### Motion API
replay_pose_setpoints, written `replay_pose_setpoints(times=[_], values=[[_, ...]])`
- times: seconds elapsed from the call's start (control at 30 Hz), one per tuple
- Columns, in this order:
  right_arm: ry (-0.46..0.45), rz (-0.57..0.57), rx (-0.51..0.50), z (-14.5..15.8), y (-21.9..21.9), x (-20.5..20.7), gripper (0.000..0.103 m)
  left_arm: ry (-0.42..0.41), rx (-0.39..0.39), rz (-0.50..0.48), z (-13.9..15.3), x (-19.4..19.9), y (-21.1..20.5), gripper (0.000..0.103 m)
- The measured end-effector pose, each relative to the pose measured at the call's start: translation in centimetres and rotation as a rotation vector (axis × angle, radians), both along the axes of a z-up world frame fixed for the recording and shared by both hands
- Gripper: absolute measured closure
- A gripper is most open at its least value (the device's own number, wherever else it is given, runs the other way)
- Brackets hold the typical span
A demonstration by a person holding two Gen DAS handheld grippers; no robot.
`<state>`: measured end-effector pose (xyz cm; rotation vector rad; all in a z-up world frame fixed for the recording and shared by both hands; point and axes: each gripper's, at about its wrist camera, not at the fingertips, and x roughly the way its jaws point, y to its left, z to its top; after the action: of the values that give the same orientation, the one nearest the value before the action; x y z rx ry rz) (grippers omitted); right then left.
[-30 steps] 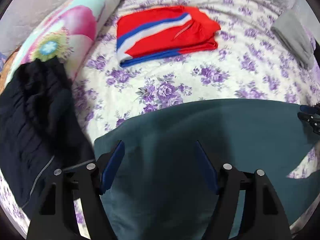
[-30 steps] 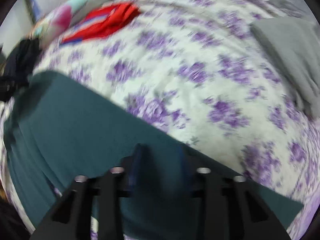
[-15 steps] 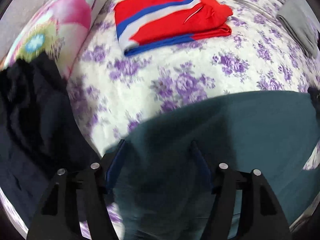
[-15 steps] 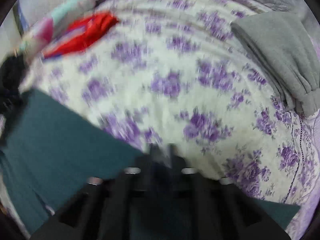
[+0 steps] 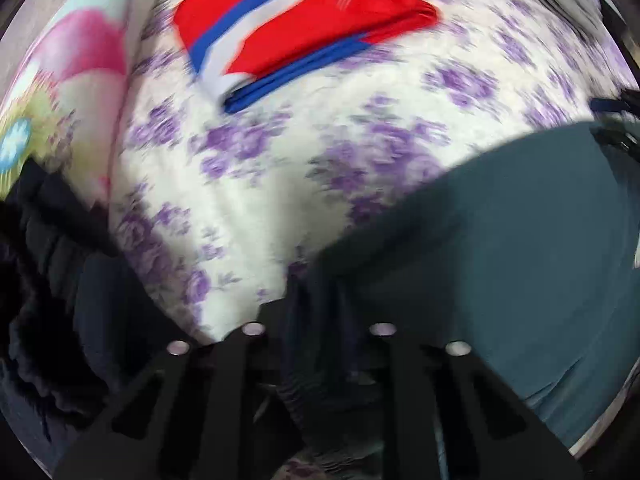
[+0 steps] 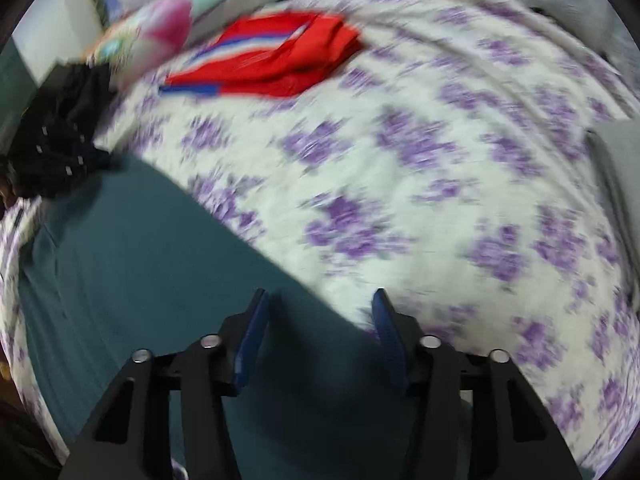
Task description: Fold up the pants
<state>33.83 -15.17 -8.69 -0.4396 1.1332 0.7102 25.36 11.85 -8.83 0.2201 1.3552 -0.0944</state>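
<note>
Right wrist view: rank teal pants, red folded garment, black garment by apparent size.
1. teal pants, fills the lower left, though nearest the camera.
2. red folded garment.
3. black garment, partly cut off at the left edge, so its rank against the red one is unsure.

Open floral bedspread between teal pants and folded red garment.

On the bed lie four garments: one teal pair of pants along its near edge, one folded red garment toward its far side, one dark bundle at its left edge, one grey piece at its right edge. One flowered pillow. Two grippers: left gripper, right gripper.
</note>
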Motion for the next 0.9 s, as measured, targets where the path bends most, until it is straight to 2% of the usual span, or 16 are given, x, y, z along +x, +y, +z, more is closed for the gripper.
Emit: replay_pose_setpoints(times=[0.03, 0.07, 0.13, 0.3, 0.5, 0.6, 0.73, 0.9], values=[[0.027, 0.017, -0.009, -0.5, 0.5, 0.0, 0.089, -0.003, 0.018, -0.042, 0.0, -0.2, -0.7, 0.099], [0.055, 0.034, -0.008, -0.8, 1.0, -0.2, 0.095, -0.01, 0.05, -0.069, -0.1, -0.3, -1.2, 0.099], [0.052, 0.034, -0.009, -0.4, 1.2, -0.3, 0.099, -0.015, 0.042, -0.067, 0.0, -0.3, -1.0, 0.099], [0.071, 0.005, 0.106, 2.9, -1.0, -0.8, 0.1, -0.09, -0.056, 0.041, 2.9, -0.8, 1.5, 0.099], [0.098, -0.009, 0.293, 7.8, -5.1, -4.9, 0.1, -0.229, -0.156, 0.076, 9.5, -5.1, 2.1, 0.099], [0.12, 0.007, 0.315, 8.3, -5.7, -8.1, 0.1, -0.269, -0.19, 0.092, 10.6, -7.3, 0.9, 0.099], [0.153, 0.015, 0.32, 8.1, -6.2, -11.9, 0.1, -0.291, -0.205, 0.11, 12.0, -11.8, 1.4, 0.099], [0.181, 0.002, 0.321, 7.6, -7.0, -15.9, 0.1, -0.286, -0.235, 0.14, 11.5, -14.8, 0.5, 0.099]])
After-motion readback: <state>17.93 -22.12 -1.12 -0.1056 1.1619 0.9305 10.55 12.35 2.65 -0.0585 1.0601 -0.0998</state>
